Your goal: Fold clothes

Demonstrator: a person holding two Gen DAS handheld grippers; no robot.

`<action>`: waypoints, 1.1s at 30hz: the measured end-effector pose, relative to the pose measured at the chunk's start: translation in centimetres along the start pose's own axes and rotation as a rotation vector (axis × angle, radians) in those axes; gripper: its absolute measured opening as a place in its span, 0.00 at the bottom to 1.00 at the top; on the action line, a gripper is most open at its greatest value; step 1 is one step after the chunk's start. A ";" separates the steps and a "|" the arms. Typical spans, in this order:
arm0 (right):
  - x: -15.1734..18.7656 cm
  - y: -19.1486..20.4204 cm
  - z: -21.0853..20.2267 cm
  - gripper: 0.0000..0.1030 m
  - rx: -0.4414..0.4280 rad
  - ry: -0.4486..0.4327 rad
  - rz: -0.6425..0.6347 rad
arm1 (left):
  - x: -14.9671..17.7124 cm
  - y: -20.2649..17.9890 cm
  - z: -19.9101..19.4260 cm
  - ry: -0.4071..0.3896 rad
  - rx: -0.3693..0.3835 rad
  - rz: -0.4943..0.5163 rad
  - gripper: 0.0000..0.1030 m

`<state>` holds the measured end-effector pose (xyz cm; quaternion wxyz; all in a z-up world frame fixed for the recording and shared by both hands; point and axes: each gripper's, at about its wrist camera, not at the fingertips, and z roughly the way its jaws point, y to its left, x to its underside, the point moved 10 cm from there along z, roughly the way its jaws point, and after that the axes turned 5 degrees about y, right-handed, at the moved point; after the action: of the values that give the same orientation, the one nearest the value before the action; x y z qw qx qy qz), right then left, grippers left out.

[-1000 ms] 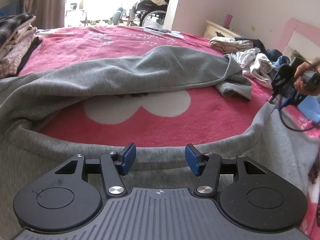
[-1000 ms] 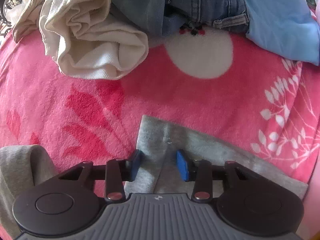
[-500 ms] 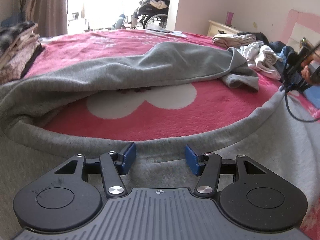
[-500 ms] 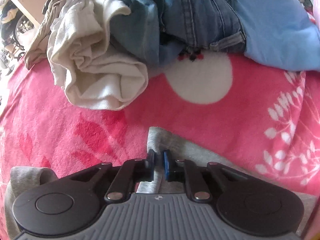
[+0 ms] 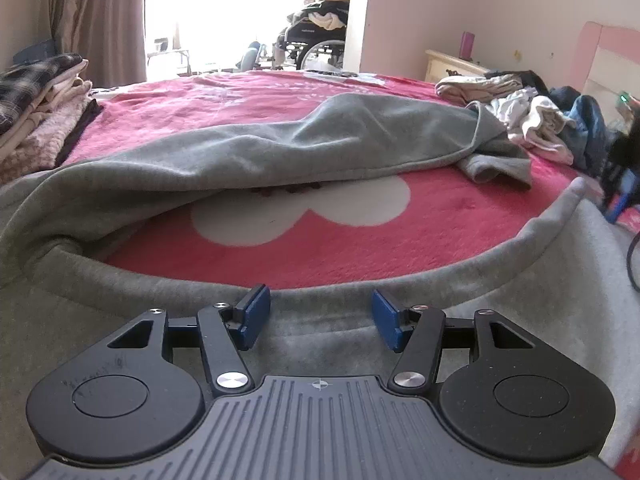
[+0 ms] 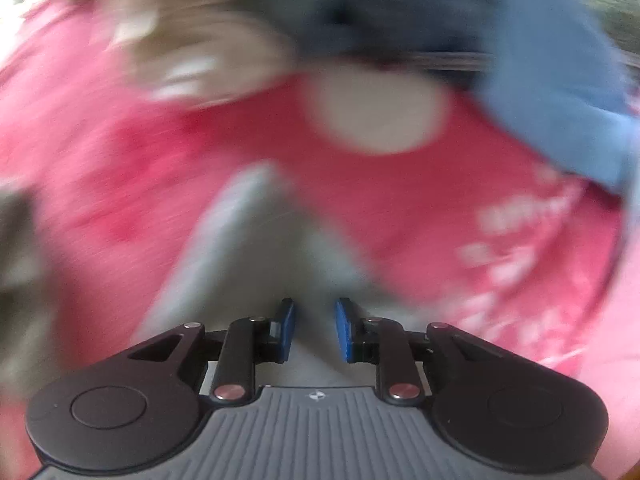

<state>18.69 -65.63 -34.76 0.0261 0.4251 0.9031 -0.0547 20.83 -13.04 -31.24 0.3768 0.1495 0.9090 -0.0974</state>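
A grey sweatshirt (image 5: 280,148) lies spread over the pink blanket (image 5: 360,248), its ribbed hem curving across the near side. My left gripper (image 5: 319,312) hovers open just over that hem, blue pads wide apart, nothing pinched. The right wrist view is smeared by motion. In it my right gripper (image 6: 314,320) points down at a corner of the grey sweatshirt (image 6: 256,232). Its jaws are opening, with grey cloth showing in the narrow gap between the pads.
A stack of folded clothes (image 5: 36,108) sits at the far left of the bed. A heap of unfolded garments (image 5: 536,120) lies at the far right by a nightstand (image 5: 452,66). Cream cloth (image 6: 200,52), jeans (image 6: 360,12) and light blue fabric (image 6: 560,92) lie beyond the right gripper.
The right gripper closed on the grey corner half a second ago and its pads have since parted a little; its view has gone blurred. The left gripper stayed over the hem.
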 end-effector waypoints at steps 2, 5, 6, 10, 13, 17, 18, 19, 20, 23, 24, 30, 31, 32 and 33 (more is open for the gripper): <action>-1.1 -2.9 -0.6 0.23 0.049 -0.045 0.099 | 0.0 0.3 -0.1 -0.002 -0.006 -0.007 0.56; -1.3 -5.2 -2.3 0.27 0.133 -0.057 0.087 | -0.2 0.4 0.0 -0.006 -0.011 -0.015 0.56; -0.5 -4.5 -2.5 0.27 0.089 -0.006 0.027 | -0.3 0.4 0.1 -0.009 -0.012 -0.016 0.57; 5.3 0.3 -2.7 0.30 0.039 0.246 -0.488 | -0.3 0.5 0.2 -0.011 -0.006 -0.018 0.57; 10.2 2.6 -2.2 0.31 0.145 0.363 -0.954 | -0.2 0.7 0.1 -0.010 0.000 -0.023 0.57; 13.5 3.0 0.8 0.31 0.256 0.484 -1.256 | -0.1 1.0 -0.1 -0.011 0.001 -0.023 0.58; 13.8 2.5 1.8 0.31 0.304 0.507 -1.302 | -0.1 1.1 -0.1 -0.010 0.003 -0.025 0.58; 13.9 1.6 2.8 0.31 0.372 0.539 -1.340 | -0.1 1.1 -0.1 -0.009 0.002 -0.025 0.58; 14.0 0.3 3.8 0.31 0.446 0.583 -1.377 | -0.1 1.2 -0.1 -0.010 0.002 -0.026 0.58; 13.6 -1.8 5.1 0.30 0.529 0.644 -1.399 | -0.1 1.3 0.1 -0.011 0.004 -0.031 0.59; 13.4 -2.0 5.3 0.30 0.536 0.656 -1.391 | -0.1 1.3 0.2 -0.010 0.005 -0.031 0.59; 12.0 -5.1 6.6 0.31 0.718 0.718 -1.360 | -0.1 1.6 0.1 -0.019 0.010 -0.019 0.60; 11.9 -5.1 6.7 0.31 0.740 0.708 -1.372 | -0.1 1.8 0.1 -0.019 0.012 -0.026 0.60; 11.7 -5.1 6.8 0.33 0.762 0.698 -1.384 | -0.1 1.9 0.1 -0.020 0.014 -0.033 0.60; 11.6 -5.0 6.7 0.34 0.780 0.682 -1.396 | -0.1 2.0 0.1 -0.020 0.015 -0.039 0.60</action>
<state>7.46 -60.76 -42.11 -0.4328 -0.2540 0.8328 -0.2334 21.66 -11.22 -31.35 0.3826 0.1338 0.9072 -0.1131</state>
